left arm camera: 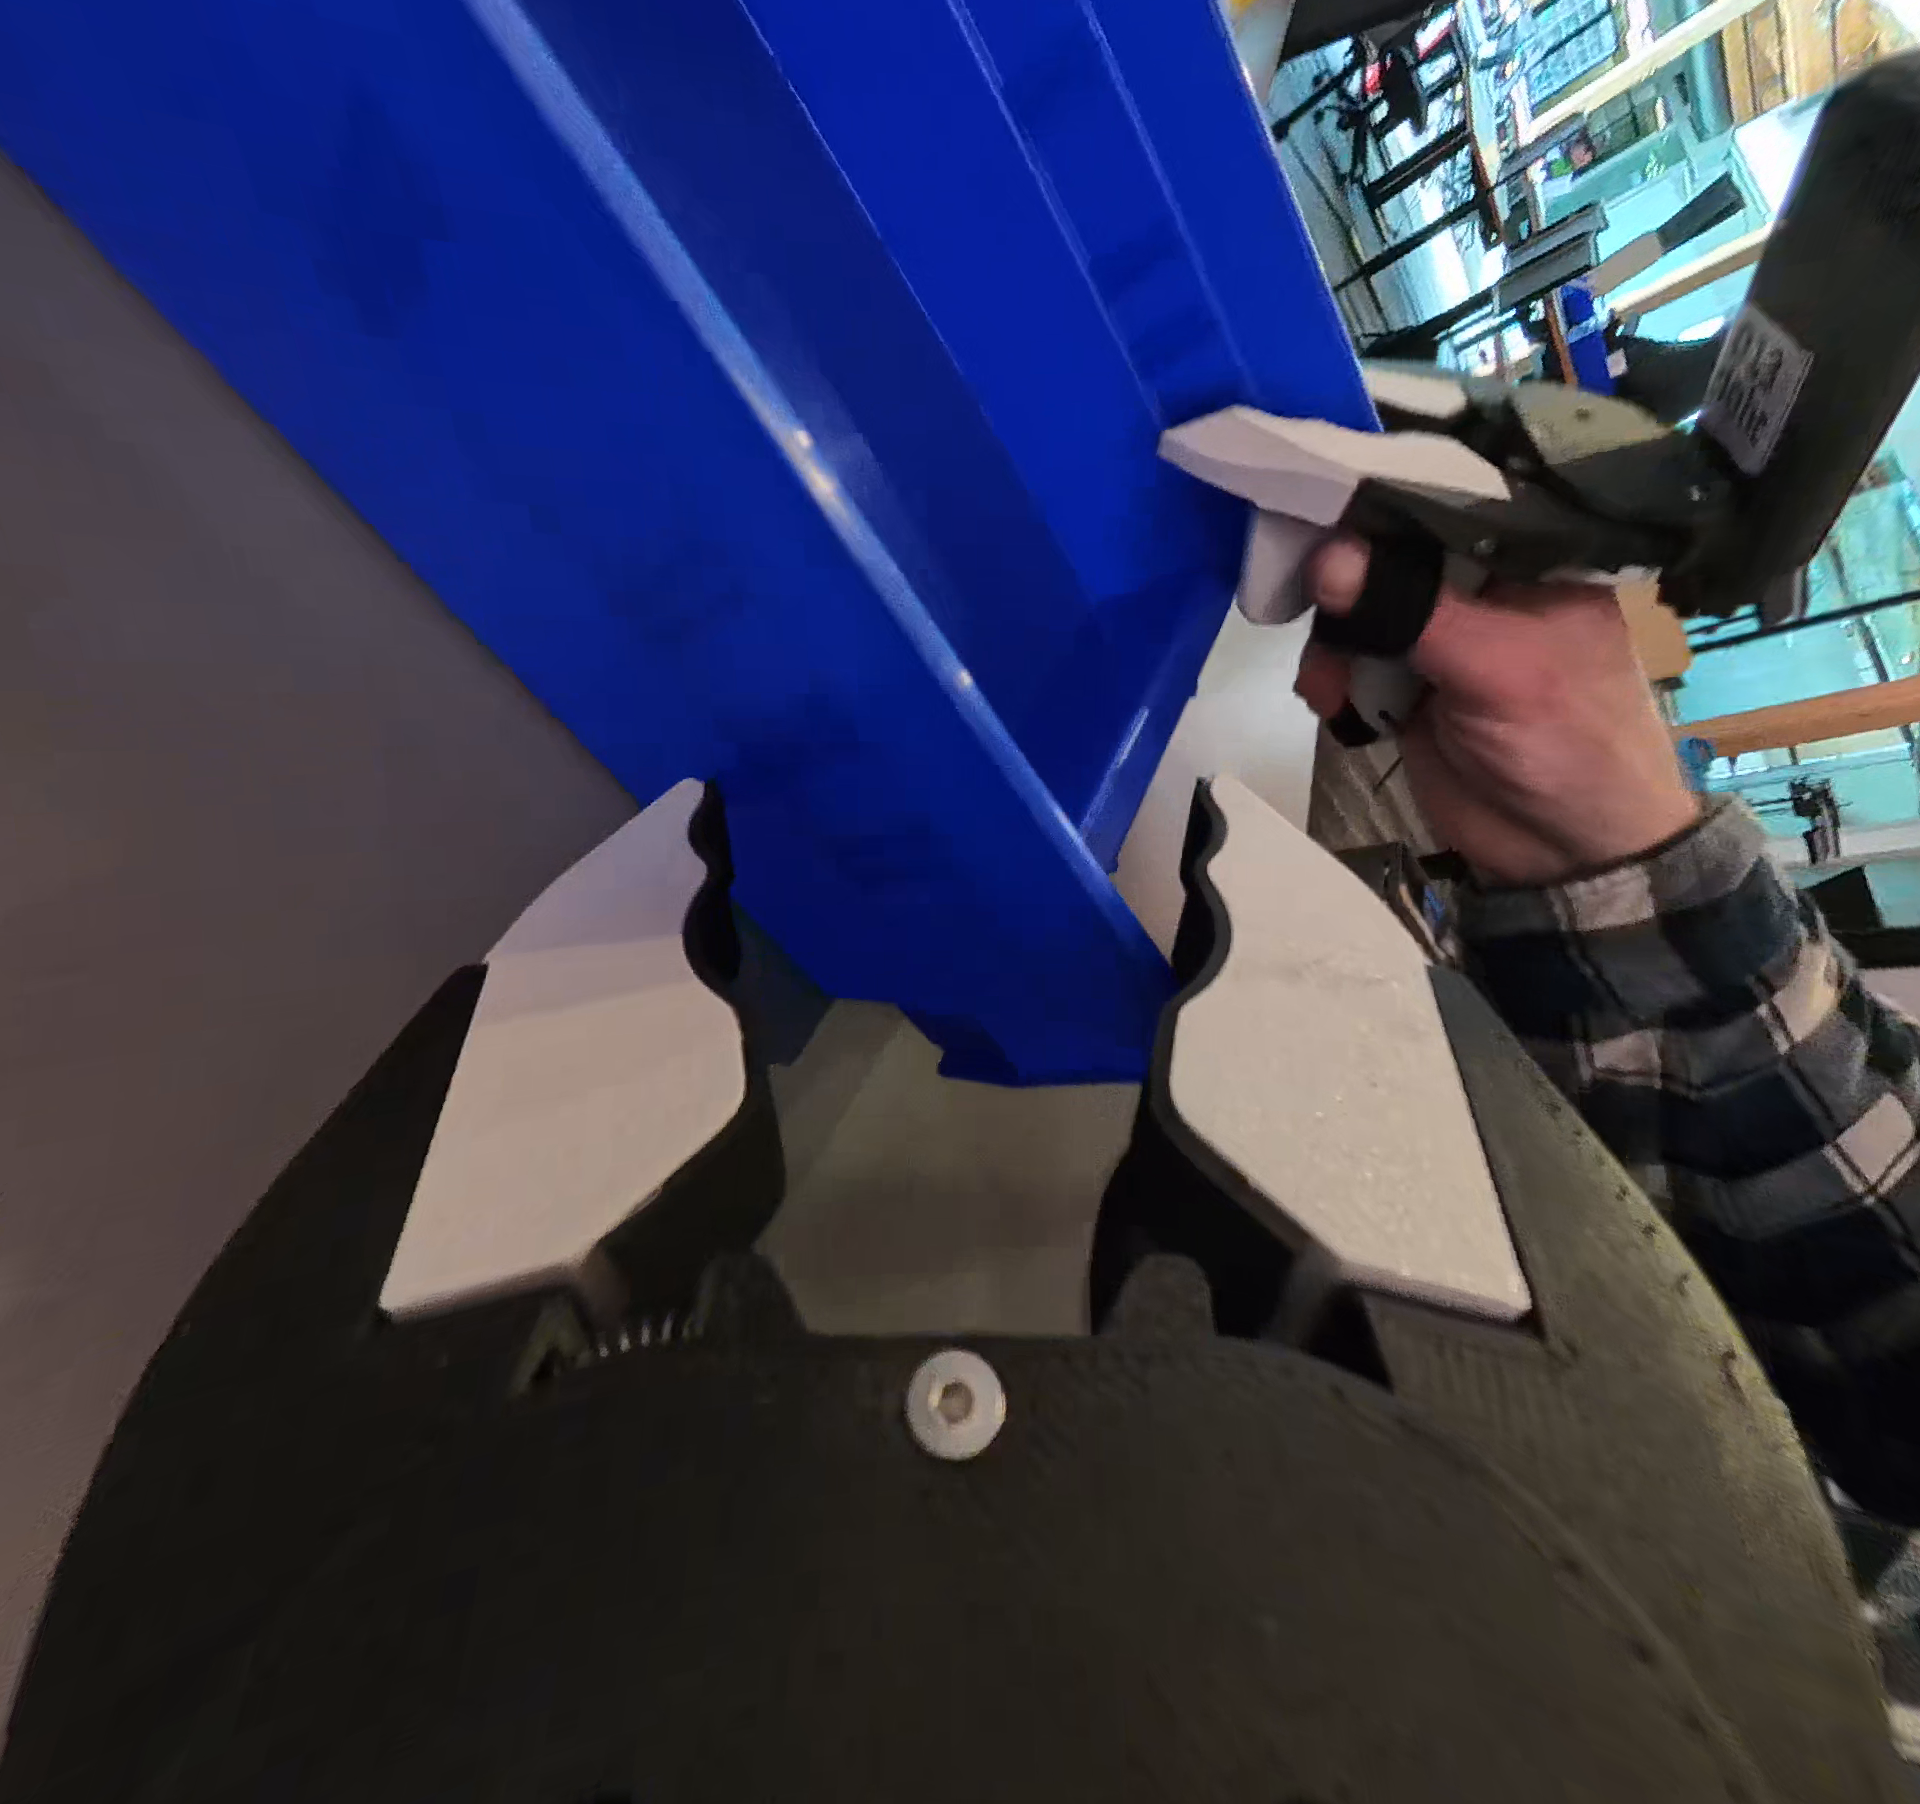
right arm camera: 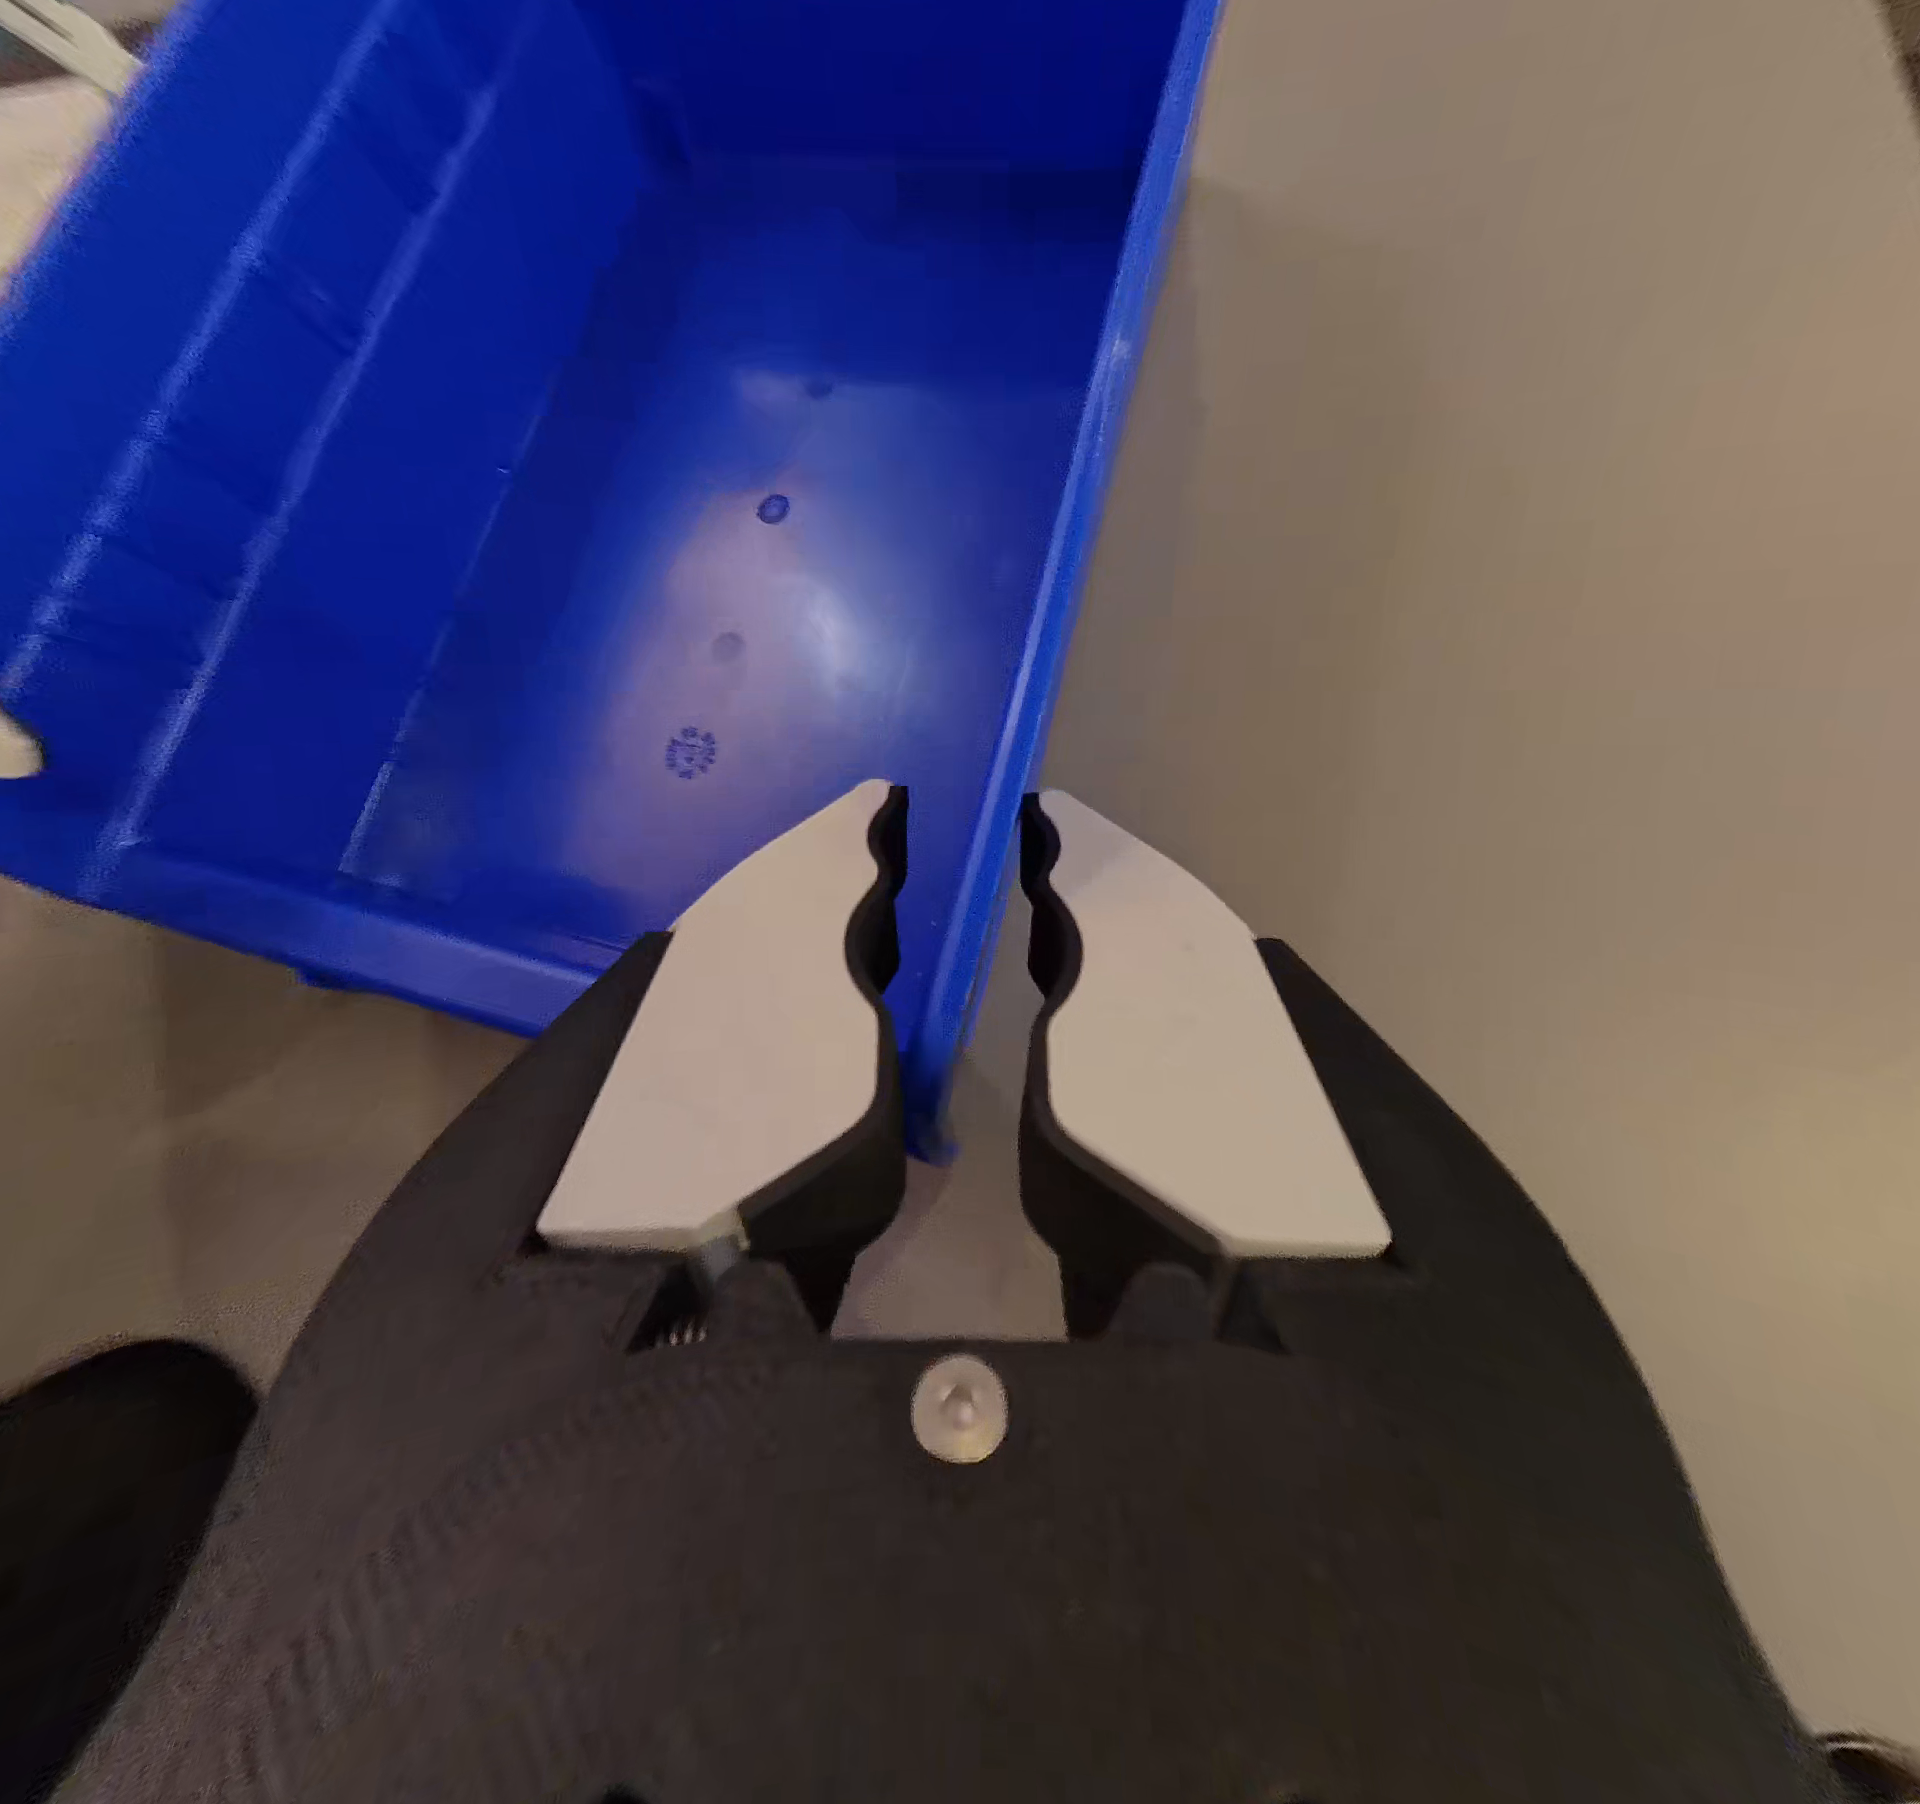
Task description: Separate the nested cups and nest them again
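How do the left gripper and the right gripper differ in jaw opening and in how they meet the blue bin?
The left gripper stands wide open; the right gripper is nearly closed. The left one has a corner of the blue bin loosely between its fingers; the right one sits astride the bin's side wall with no gap visible at either pad. Both have white fingers with black wavy pads.

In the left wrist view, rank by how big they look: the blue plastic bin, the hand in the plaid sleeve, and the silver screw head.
1. Blue plastic bin, largest.
2. Hand in the plaid sleeve.
3. Silver screw head, smallest, though it sits nearest the camera.
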`<state>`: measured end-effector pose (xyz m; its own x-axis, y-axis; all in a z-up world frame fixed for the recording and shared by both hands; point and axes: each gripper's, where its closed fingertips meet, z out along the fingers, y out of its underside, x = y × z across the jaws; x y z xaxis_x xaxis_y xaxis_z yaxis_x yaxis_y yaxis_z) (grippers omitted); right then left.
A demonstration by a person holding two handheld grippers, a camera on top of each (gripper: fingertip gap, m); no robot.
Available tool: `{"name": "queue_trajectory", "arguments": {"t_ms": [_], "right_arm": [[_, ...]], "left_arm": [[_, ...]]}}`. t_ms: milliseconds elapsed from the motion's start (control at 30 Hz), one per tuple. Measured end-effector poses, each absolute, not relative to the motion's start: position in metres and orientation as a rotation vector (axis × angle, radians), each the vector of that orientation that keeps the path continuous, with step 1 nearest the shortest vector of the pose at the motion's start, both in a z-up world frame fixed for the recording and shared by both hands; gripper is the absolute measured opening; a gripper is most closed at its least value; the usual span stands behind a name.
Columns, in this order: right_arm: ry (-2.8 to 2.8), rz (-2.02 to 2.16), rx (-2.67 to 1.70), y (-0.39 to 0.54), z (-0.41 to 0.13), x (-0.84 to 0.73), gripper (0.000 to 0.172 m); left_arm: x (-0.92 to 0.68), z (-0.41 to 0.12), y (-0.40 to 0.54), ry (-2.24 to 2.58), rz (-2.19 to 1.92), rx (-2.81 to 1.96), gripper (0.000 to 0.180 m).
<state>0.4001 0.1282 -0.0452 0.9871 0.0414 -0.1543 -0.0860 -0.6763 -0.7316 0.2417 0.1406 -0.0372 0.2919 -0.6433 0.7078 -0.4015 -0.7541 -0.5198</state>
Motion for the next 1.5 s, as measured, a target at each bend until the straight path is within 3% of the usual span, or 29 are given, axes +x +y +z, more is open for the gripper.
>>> {"name": "queue_trajectory", "arguments": {"t_ms": [233, 700, 767, 1033, 1133, 1267, 1433, 1500], "right_arm": [[-0.014, 0.119, -2.36, 0.183, -0.047, 0.461, 0.006], [-0.016, 0.183, -2.361, 0.299, -0.047, 0.508, 0.008], [0.082, 0.224, -2.312, 0.296, -0.038, 0.508, 0.061], [-0.131, 0.35, -2.171, 0.183, 0.0, 0.426, 0.051], [-0.424, 0.479, -2.217, 0.127, -0.017, 0.347, 0.067], [-0.72, 0.591, -2.202, 0.059, -0.04, 0.249, 0.105], [-0.854, 0.387, -2.208, 0.013, -0.076, 0.187, 0.139], [-0.874, 0.272, -2.235, 0.007, -0.09, 0.184, 0.143]], "left_arm": [[0.287, -0.035, 0.162, 0.986, -1.515, -2.338, 0.085], [0.337, -0.035, 0.269, 0.905, -1.517, -2.342, 0.085], [0.331, -0.028, 0.271, 0.887, -1.538, -2.318, 0.098], [0.215, 0.002, 0.196, 0.972, -1.55, -2.152, 0.09], [0.145, -0.01, 0.16, 0.952, -1.448, -2.206, 0.091], [0.036, -0.033, 0.14, 0.79, -1.19, -2.318, 0.098], [-0.101, -0.064, 0.121, 0.762, -0.678, -2.414, 0.105], [-0.135, -0.078, 0.108, 0.788, -0.564, -2.421, 0.106]]}}
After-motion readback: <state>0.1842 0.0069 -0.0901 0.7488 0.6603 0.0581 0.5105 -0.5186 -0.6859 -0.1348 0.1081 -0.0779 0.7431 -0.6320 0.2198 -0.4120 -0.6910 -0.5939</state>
